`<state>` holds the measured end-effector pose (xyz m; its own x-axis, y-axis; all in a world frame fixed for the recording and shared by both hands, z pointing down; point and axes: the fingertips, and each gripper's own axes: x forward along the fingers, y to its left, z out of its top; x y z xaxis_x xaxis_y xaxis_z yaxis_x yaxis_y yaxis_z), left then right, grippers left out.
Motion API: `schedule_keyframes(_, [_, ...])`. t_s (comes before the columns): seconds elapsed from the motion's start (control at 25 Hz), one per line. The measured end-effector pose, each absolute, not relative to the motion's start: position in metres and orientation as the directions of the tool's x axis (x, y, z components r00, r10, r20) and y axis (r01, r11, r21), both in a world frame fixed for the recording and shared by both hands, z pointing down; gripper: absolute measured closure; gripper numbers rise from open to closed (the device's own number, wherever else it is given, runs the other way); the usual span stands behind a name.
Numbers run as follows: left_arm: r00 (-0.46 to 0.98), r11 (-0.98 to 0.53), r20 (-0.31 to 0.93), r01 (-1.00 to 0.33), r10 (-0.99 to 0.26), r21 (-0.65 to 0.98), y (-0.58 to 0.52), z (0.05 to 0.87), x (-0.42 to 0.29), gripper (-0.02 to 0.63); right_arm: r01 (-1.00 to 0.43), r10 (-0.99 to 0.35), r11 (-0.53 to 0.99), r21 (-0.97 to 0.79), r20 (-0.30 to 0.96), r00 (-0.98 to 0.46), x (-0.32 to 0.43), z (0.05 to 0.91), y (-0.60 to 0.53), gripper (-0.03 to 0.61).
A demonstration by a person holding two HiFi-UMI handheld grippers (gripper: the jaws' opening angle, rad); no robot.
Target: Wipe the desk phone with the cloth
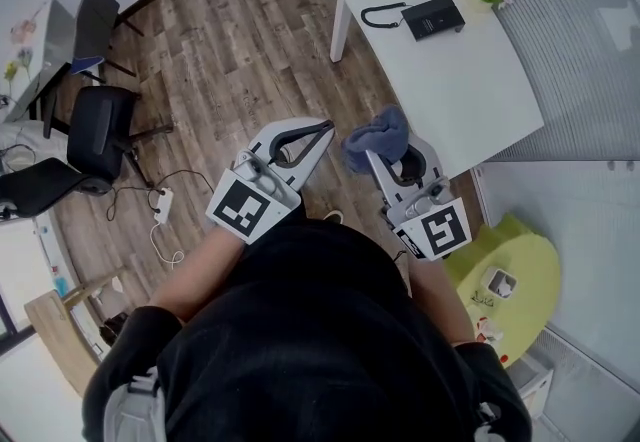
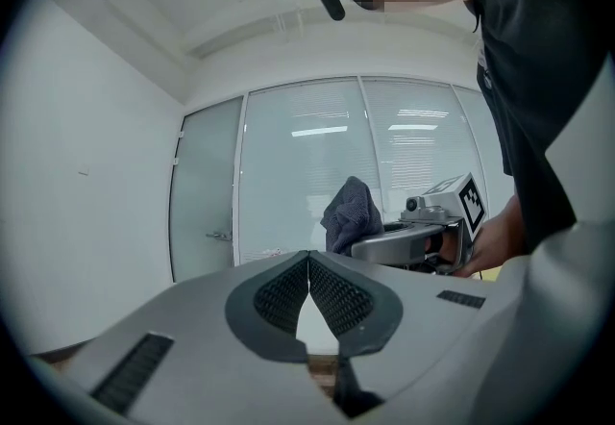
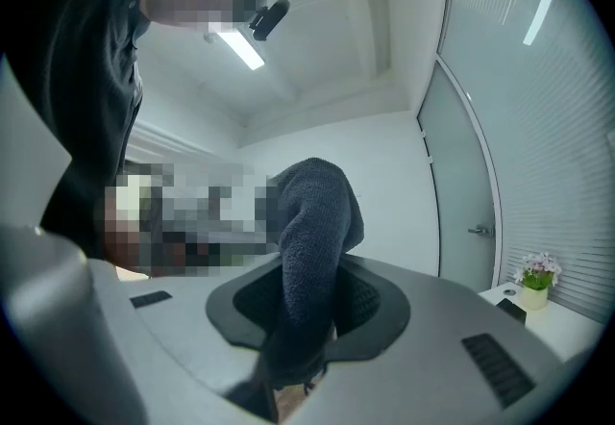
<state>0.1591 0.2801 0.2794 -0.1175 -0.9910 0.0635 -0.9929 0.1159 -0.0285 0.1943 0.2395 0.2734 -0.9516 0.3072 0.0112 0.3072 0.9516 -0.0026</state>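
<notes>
Plainly, the wiping has not begun; this looks like the approach, with both tools held in the air well short of the desk phone. The left hand-held gripper, the one farther from the phone, is clenched on nothing: its ribbed black pads meet at the tips. The right hand-held gripper, nearer the phone but apart from it, is clamped on the cloth, a dark blue-grey, nubbly terry fabric that bunches above the jaws in a soft lump and hangs below them too. The phone itself is a flat, black, hard-shelled slab lying on a smooth white counter with rounded corners. Next, I judge, the cloth must be carried forward and lowered until the bunched part presses on the phone's top; the empty left tool could steady the phone, since a light plastic body on a slick surface may slide under a stroke.
</notes>
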Motion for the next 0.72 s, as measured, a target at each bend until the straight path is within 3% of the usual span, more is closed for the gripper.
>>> schedule_keyframes(0.72, [0.062,-0.062,0.06,-0.998,-0.996,0.002,0.26,0.282,-0.046,0.603,0.114,0.115,0.993,-0.023,0.068,-0.991,0.003,0.277,0.228,0.474])
